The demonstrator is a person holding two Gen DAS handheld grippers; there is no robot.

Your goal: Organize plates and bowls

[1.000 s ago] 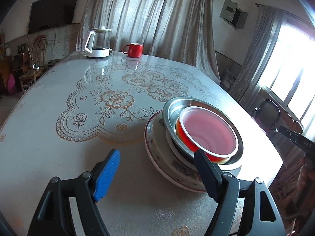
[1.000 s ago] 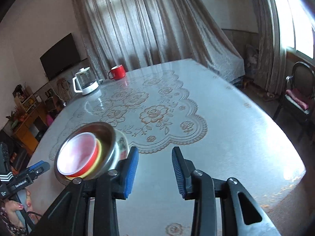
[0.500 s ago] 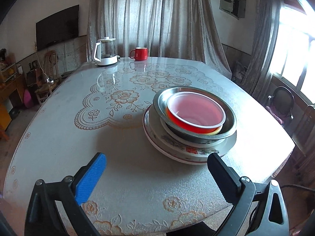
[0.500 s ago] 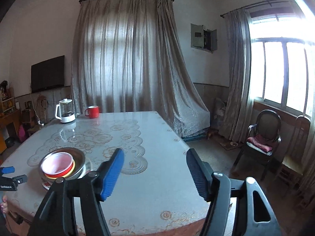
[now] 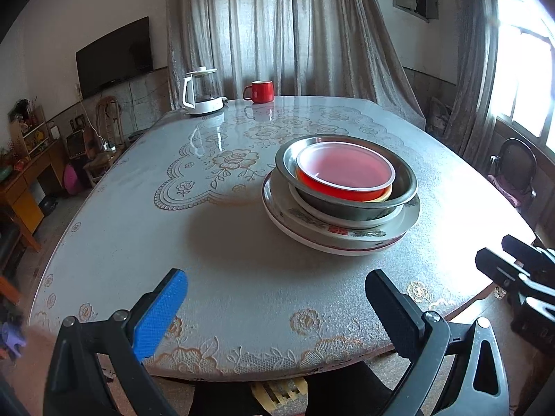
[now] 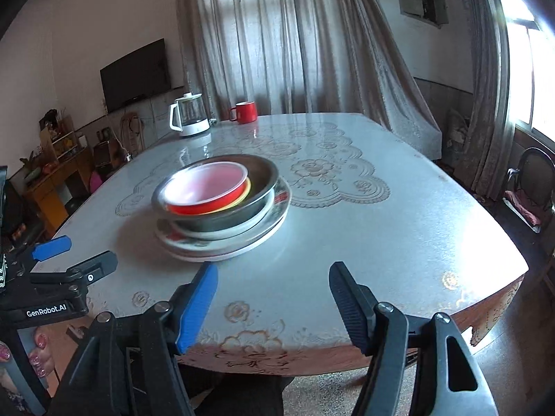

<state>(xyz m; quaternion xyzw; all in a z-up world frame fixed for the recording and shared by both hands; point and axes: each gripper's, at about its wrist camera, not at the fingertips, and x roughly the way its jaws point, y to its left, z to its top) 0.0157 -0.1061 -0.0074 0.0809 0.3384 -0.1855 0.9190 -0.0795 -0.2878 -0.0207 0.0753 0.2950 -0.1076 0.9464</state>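
A stack stands on the table (image 5: 138,225). At the bottom is a large patterned plate (image 5: 340,239), then a smaller white plate, a metal bowl (image 5: 350,208), a yellow bowl (image 5: 383,196) and a red bowl (image 5: 343,173) on top. My left gripper (image 5: 274,284) is open and empty over the near table edge, well short of the stack. The right wrist view shows the same plate (image 6: 267,228), metal bowl (image 6: 225,222) and red bowl (image 6: 204,187) up and to the left of my right gripper (image 6: 274,274), which is also open and empty. The left gripper (image 6: 88,251) shows at that view's left edge.
A white kettle (image 5: 201,97) and a red mug (image 5: 260,92) stand at the table's far edge. A dark chair (image 5: 517,170) is by the window on the right. The right gripper (image 5: 503,253) shows at the right edge. A person's toes (image 6: 38,346) are below the table edge.
Both grippers have drawn back from the stack toward the near table edge, and both jaws stand wider. The stack has not moved.
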